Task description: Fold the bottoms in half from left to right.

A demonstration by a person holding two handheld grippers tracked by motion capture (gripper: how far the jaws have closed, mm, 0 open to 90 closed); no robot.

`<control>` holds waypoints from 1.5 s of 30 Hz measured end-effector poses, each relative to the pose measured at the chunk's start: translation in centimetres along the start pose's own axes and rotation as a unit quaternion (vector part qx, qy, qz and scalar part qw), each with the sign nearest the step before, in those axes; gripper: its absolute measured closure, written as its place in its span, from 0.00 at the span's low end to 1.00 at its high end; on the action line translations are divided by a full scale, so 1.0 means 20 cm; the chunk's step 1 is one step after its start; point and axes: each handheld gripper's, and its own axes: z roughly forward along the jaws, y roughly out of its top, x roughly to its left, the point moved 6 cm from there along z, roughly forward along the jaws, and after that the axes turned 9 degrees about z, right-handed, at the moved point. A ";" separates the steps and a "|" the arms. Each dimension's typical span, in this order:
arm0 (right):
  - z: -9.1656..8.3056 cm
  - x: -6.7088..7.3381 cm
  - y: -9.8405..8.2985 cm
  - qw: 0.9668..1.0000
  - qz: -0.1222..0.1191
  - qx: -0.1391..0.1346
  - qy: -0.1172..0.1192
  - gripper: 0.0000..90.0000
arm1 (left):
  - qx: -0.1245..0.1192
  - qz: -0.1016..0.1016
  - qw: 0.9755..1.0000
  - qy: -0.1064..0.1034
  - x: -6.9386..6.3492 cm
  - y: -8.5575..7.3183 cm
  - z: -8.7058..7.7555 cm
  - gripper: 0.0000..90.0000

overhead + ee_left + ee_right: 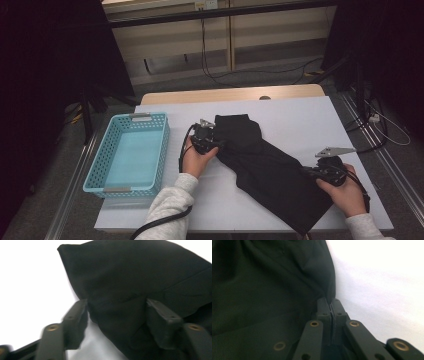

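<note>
- The table [300, 120], covered in white, carries everything; its wooden far edge shows beyond the cover.
- A black garment [265, 167] lies across the middle of the table, running slantwise from a folded end at the far left-centre down to a broad end at the near right edge.
- A light blue perforated basket [112, 150] stands on the left side of the table, just apart from the garment and beside the left hand [196, 159].
- The left gripper [210, 145] sits at the garment's far left end. In the left gripper view its jaws stand partly apart, one on each side of a bunched fold of the black cloth [120, 307]; whether the pads press on the fold cannot be told.
- The right gripper [312, 172], held in the right hand [345, 192], sits at the garment's near right edge. In the right gripper view its jaws are closed tight together, pinching the cloth's edge [331, 296] where it meets the white cover.
</note>
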 end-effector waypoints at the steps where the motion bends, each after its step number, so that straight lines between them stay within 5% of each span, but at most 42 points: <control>1: 0.00 0.00 0.00 1.000 0.000 0.001 0.001 0.98 | 0.004 -0.002 1.000 0.001 0.00 0.00 0.00 0.54; 6: 0.00 0.01 0.00 1.000 -0.003 0.002 0.005 0.98 | 0.018 -0.029 0.999 -0.016 0.02 -0.02 -0.03 0.83; 14: -0.01 0.00 -0.01 1.000 -0.006 0.005 0.008 0.98 | 0.018 -0.061 0.998 0.005 0.14 -0.07 -0.12 0.90; 16: -0.02 0.00 -0.01 1.000 -0.006 0.004 0.010 0.98 | 0.015 -0.067 0.998 -0.008 0.14 -0.08 -0.13 0.86; 19: -0.02 0.00 -0.01 1.000 -0.007 0.007 0.009 0.98 | 0.008 -0.064 0.998 0.006 0.15 -0.07 -0.12 0.57; 22: -0.03 0.00 0.00 1.000 -0.011 0.007 0.005 0.98 | -0.004 -0.064 0.998 0.009 0.15 -0.04 -0.10 0.39; 30: -0.05 -0.03 -0.01 1.000 -0.006 0.008 0.006 0.98 | 0.009 -0.078 0.997 0.000 0.14 0.02 0.04 0.33; 33: -0.06 -0.07 -0.02 1.000 -0.007 0.016 -0.010 0.98 | 0.014 -0.080 0.997 -0.002 0.13 0.04 0.07 0.34; 37: -0.07 -0.08 -0.04 1.000 0.000 0.009 -0.003 0.98 | 0.011 -0.075 0.997 -0.012 0.11 0.07 0.12 0.41; 39: -0.07 -0.08 -0.04 1.000 -0.002 0.009 -0.003 0.98 | 0.018 -0.066 0.998 -0.007 0.11 0.07 0.12 0.54; 42: -0.07 -0.07 -0.04 1.000 -0.007 0.011 -0.006 0.98 | 0.023 -0.095 0.995 -0.037 0.13 0.07 0.12 0.78; 45: -0.06 -0.06 -0.04 1.000 -0.017 0.012 -0.004 0.98 | 0.019 -0.091 0.995 -0.041 0.14 0.06 0.11 0.92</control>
